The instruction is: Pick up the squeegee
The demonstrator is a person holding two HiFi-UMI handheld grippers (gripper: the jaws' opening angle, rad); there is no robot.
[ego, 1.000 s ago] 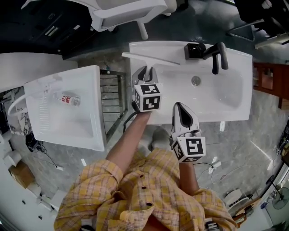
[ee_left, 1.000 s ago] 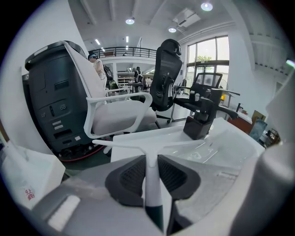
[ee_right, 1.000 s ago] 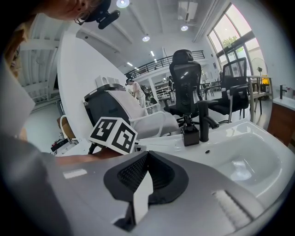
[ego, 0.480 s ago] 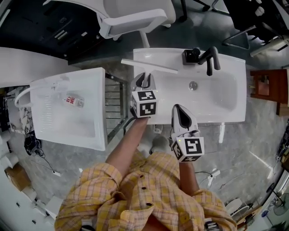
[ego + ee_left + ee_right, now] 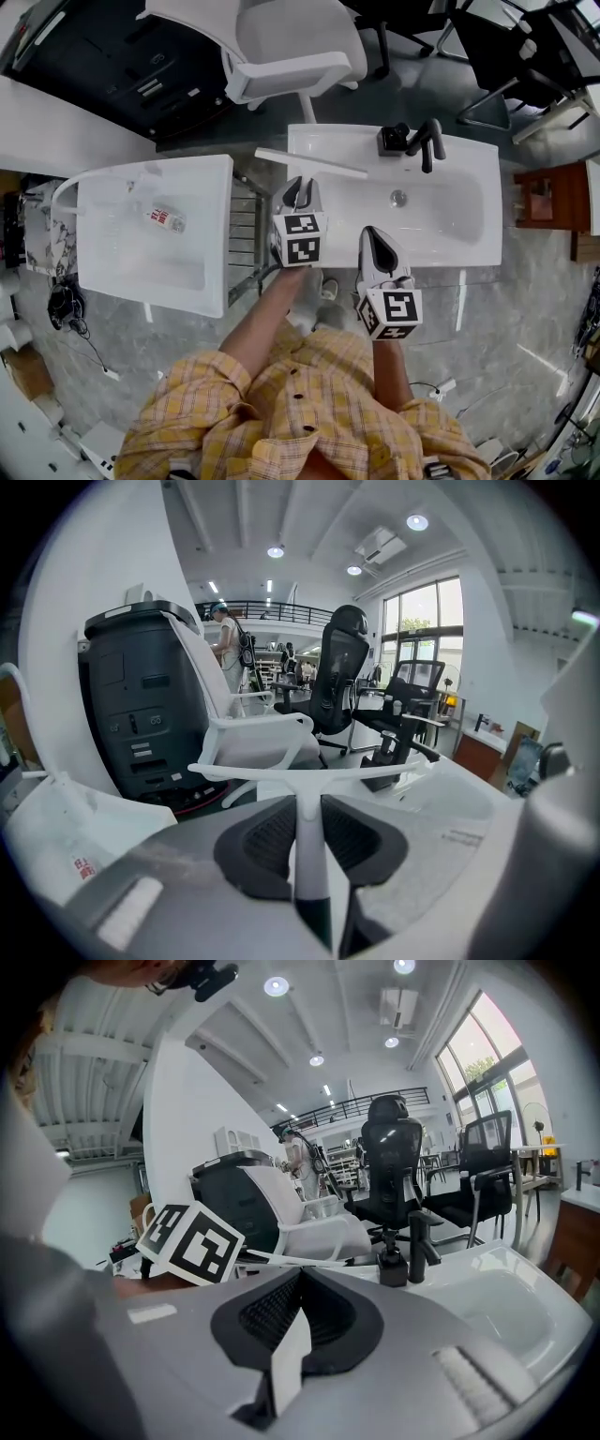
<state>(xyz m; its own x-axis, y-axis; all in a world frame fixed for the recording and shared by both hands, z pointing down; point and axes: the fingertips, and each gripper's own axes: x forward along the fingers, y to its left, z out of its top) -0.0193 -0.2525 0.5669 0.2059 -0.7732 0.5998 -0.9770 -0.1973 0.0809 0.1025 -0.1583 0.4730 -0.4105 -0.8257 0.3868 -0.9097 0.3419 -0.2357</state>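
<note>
Over the left end of the white sink, the left gripper has its jaws clamped on the handle of the squeegee, blade crosswise above the rear left corner. The right gripper hangs above the front edge, jaws closed and empty.

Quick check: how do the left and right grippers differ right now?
The left gripper is shut on the handle of the squeegee; the right gripper holds nothing. The left gripper reaches further over the sink, while the right gripper sits nearer the sink's front edge. Both hang over the sink, pointing toward its back.
</note>
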